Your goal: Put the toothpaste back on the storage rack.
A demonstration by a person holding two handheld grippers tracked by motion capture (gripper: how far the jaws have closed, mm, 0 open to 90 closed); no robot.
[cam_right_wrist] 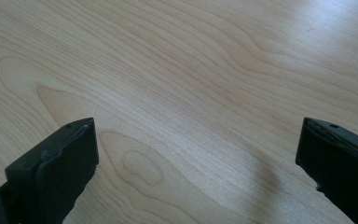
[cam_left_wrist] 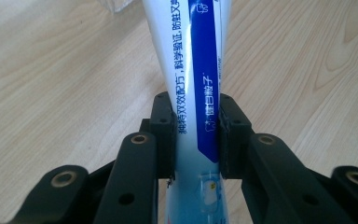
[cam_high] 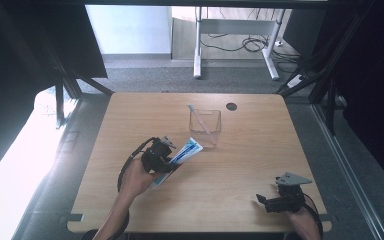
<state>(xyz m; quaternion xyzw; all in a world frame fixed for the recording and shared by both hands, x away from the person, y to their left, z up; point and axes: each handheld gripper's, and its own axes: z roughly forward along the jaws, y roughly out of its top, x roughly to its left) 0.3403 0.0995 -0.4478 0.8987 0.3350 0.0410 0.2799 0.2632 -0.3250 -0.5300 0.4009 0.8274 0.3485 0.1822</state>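
Left gripper (cam_left_wrist: 196, 135) clamps the toothpaste tube (cam_left_wrist: 193, 70) mid-body, near and left of the clear container (cam_high: 205, 125) holding a toothbrush (cam_high: 201, 120). Right gripper (cam_right_wrist: 198, 154) idles, jaws spread. Best tilt the tube upright over the container's rim before letting go.

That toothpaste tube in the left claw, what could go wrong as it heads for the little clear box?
The left gripper pinches the toothpaste tube across its soft body, so a hard squeeze might dent it or let it slip. The clear box looks light, and a toothbrush already leans inside; the tube's tip could nudge the box, tip it or knock the brush. The right gripper is open and well away, so nothing steadies the box.
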